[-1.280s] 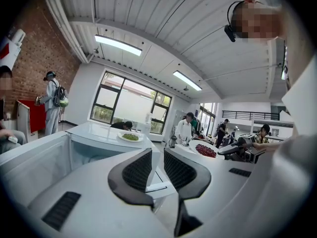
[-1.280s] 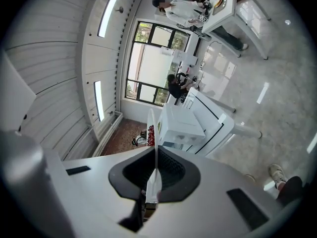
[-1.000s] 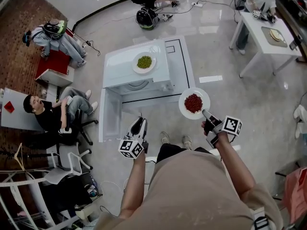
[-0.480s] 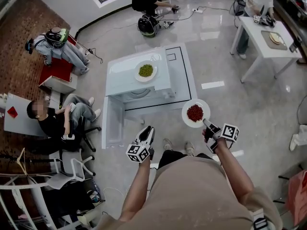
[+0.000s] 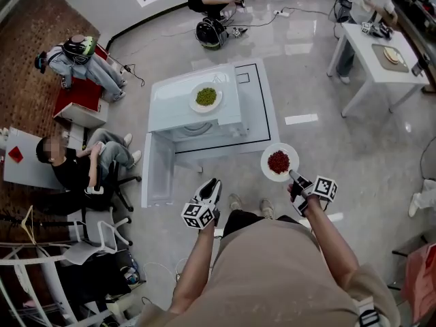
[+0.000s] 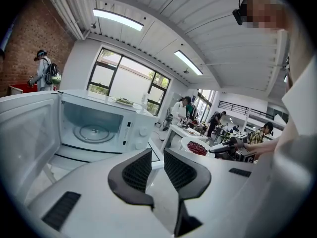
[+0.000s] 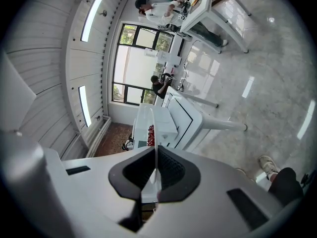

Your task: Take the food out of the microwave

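Both tools have sunk lower in frame. My right tool [image 5: 293, 176] is clenched on the rim of the plate of red food [image 5: 278, 162], centre-right, held level so nothing spills, clear of the open microwave [image 5: 184, 111]; left tool [image 5: 208, 191] hangs released, empty.

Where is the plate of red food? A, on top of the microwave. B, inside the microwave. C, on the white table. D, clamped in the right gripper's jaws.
D: the right gripper has its jaws shut on the rim of the plate of red food, outside the open microwave.
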The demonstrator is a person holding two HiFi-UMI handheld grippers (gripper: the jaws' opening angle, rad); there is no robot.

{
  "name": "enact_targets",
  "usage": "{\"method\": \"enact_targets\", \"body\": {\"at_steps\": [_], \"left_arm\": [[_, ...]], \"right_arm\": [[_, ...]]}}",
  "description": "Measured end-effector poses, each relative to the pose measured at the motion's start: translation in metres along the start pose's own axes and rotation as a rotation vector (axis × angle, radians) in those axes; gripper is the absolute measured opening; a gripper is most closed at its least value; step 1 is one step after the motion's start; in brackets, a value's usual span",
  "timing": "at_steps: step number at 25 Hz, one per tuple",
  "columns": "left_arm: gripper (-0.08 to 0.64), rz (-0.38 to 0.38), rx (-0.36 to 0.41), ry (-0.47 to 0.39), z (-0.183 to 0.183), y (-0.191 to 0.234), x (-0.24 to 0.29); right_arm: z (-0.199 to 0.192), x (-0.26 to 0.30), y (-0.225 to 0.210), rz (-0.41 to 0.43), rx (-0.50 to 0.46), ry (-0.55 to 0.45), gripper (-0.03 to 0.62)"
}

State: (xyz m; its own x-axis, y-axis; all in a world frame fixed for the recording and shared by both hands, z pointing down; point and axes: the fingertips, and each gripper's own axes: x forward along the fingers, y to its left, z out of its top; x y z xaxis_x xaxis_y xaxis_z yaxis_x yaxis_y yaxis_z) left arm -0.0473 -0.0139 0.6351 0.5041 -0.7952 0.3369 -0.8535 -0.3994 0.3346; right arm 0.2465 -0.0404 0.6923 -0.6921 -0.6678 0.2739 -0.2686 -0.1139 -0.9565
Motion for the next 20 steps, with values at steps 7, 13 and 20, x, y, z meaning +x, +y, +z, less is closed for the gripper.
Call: {"method": "enact_targets", "body": {"at_steps": [7, 13, 20], "left_arm": [[0.064, 0.012, -0.012, 0.015, -0.010, -0.001, 0.000], [0.065, 0.013, -0.011, 0.015, -0.009, -0.005, 0.003], [0.064, 0.015, -0.010, 0.017, -0.009, -0.007, 0.007]], "right_arm": [[0.000, 0.001, -0.006, -0.004, -0.021, 0.000, 0.017], [-0.002, 0.002, -0.002, -0.003, -0.048, 0.016, 0.017], [-0.003, 0.008, 0.004, 0.024, -0.034, 0.023, 0.017]]}}
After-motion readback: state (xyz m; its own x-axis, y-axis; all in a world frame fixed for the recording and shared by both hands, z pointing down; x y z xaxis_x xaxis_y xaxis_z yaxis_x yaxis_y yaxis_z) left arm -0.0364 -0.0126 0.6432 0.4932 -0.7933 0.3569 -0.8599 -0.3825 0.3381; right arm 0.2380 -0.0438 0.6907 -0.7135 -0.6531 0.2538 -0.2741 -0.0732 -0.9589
